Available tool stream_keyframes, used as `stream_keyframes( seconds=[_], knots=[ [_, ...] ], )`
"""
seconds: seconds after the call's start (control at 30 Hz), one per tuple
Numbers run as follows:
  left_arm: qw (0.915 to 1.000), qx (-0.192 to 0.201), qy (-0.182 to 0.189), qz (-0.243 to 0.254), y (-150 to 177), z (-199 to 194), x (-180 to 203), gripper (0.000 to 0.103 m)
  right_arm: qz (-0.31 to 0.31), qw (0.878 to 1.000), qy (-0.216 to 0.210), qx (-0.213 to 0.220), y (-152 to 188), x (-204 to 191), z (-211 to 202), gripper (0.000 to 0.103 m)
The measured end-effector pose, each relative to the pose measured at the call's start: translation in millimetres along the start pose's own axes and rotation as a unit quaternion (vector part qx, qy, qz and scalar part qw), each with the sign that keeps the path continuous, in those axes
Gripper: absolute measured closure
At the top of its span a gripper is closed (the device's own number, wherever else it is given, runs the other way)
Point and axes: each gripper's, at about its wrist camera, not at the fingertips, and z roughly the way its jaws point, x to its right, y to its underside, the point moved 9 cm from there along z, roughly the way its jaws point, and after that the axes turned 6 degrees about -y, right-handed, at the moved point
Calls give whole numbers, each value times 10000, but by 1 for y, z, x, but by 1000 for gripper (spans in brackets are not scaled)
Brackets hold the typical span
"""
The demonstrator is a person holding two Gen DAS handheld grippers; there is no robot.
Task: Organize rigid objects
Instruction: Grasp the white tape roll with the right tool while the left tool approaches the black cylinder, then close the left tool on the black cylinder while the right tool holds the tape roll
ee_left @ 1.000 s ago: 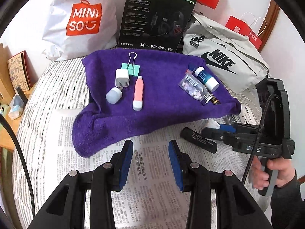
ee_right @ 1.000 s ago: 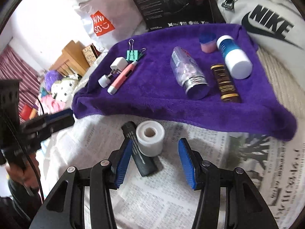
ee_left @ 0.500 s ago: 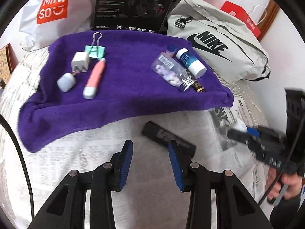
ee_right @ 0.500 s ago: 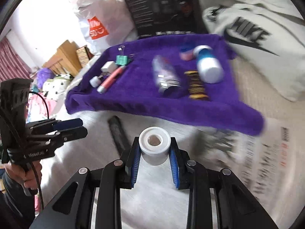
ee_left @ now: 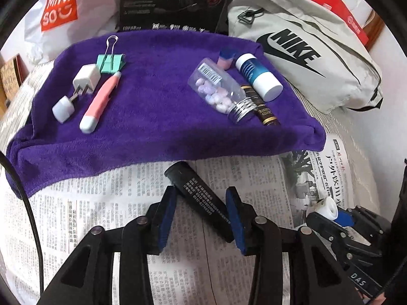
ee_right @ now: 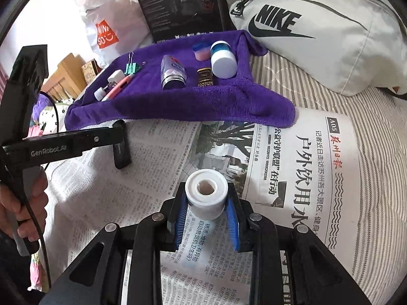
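A black tube (ee_left: 201,203) lies on the newspaper (ee_left: 101,203) just in front of the purple towel (ee_left: 157,117). My left gripper (ee_left: 201,200) is open with its fingers on either side of the tube. My right gripper (ee_right: 206,193) is shut on a white roll (ee_right: 206,194) and holds it above the newspaper (ee_right: 300,167). The roll also shows in the left wrist view (ee_left: 326,206). On the towel lie a white plug (ee_left: 85,80), a pink pen (ee_left: 99,103), a green binder clip (ee_left: 110,61), a pill bottle (ee_left: 218,94), a blue-and-white bottle (ee_left: 259,76) and a brown tube (ee_left: 262,108).
A grey Nike bag (ee_left: 313,56), a black box (ee_left: 173,2) and a white Miniso bag (ee_left: 58,7) stand behind the towel. The striped bedcover (ee_right: 376,152) extends to the right of the newspaper. A wooden shelf (ee_right: 63,76) is off the left side.
My left gripper has moved forward and its open fingers now straddle the black tube. My right gripper closed on the white roll, lifted it and drew back to the right.
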Motion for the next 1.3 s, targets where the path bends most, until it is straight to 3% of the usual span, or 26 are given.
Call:
stream_keyframes(
  seconds=[0.13, 0.3, 0.47, 0.7, 0.8, 0.87, 1.07, 1.3],
  knots=[
    [9980, 119, -337, 524, 6, -3, 6, 62, 88, 9999, -64, 54, 1, 2, -1, 74],
    [9945, 223, -492, 893, 17, -14, -5, 58, 104, 9998, 6, 168, 3, 1, -2, 74],
    [9948, 173, -474, 883, 25, -20, -22, 58, -14, 9997, 143, 187, 4, -2, -1, 74],
    [9926, 190, -584, 1048, 23, -11, -11, 61, 29, 9996, 160, 235, 4, -1, -1, 73],
    [9927, 198, -552, 1056, 23, -10, -8, 67, -68, 9995, 218, 210, 5, -3, -1, 73],
    [9927, 229, -610, 1017, 24, -12, -9, 78, -87, 9995, 229, 212, 5, -3, -1, 73],
    [9945, 199, -444, 928, 26, -14, -13, 80, -88, 9995, 227, 220, 5, -3, -1, 73],
    [9927, 282, -512, 1052, 23, -13, -10, 80, -127, 9993, 279, 224, 5, -3, 0, 73]
  ],
)
